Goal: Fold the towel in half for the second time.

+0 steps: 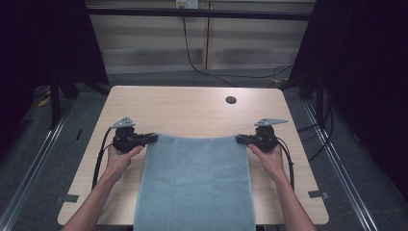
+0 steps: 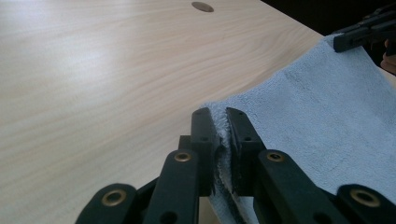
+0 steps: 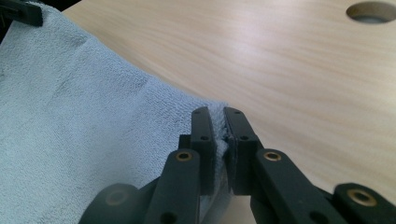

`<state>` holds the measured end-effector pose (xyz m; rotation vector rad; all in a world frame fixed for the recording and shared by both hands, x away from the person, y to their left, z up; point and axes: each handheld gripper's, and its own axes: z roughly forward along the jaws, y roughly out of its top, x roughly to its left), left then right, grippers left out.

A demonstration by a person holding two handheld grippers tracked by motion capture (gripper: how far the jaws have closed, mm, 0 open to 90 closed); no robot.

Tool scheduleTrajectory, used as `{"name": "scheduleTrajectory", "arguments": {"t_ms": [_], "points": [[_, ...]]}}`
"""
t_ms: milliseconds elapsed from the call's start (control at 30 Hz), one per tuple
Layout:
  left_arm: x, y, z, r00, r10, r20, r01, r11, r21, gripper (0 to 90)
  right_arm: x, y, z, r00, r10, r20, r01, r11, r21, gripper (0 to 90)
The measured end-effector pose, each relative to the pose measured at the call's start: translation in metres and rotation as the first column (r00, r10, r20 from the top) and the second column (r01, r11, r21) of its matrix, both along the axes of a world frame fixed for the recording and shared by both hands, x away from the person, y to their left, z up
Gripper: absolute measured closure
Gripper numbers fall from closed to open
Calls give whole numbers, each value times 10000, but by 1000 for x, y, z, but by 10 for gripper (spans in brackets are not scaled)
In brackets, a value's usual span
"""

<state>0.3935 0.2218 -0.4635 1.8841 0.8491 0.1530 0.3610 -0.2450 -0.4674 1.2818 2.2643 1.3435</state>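
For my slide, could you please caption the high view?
Left claw and right claw pinch a blue towel's far corners over a wooden table.

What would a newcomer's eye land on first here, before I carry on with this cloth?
The big grey-blue towel in the middle of the wooden table, hanging over the near edge. Next, the left gripper and the right gripper, each shut on one far corner of the towel and holding that edge lifted. Last, the round hole in the tabletop beyond the towel.
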Motion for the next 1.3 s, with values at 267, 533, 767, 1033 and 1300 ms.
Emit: {"name": "scheduleTrajectory", "arguments": {"t_ms": [267,533,767,1033,1300], "points": [[12,0,24,9988,358,327,-348,9989,-322,827,17,-4,24,9981,-201,580,191,9996,189,842],[17,-3,41,9974,407,600,-371,9975,-602,827,22,-6,43,9946,-381,971,360,9991,232,843],[24,-4,57,9939,572,940,-504,9960,-737,828,28,-10,61,9864,-774,1448,686,9955,653,844],[27,0,75,9896,653,1283,-546,9949,-849,828,33,-10,78,9818,-803,1720,695,9953,681,846],[20,2,81,9870,458,1540,-331,9959,-843,828,30,-8,93,9774,-618,2022,443,9949,902,846]]}}
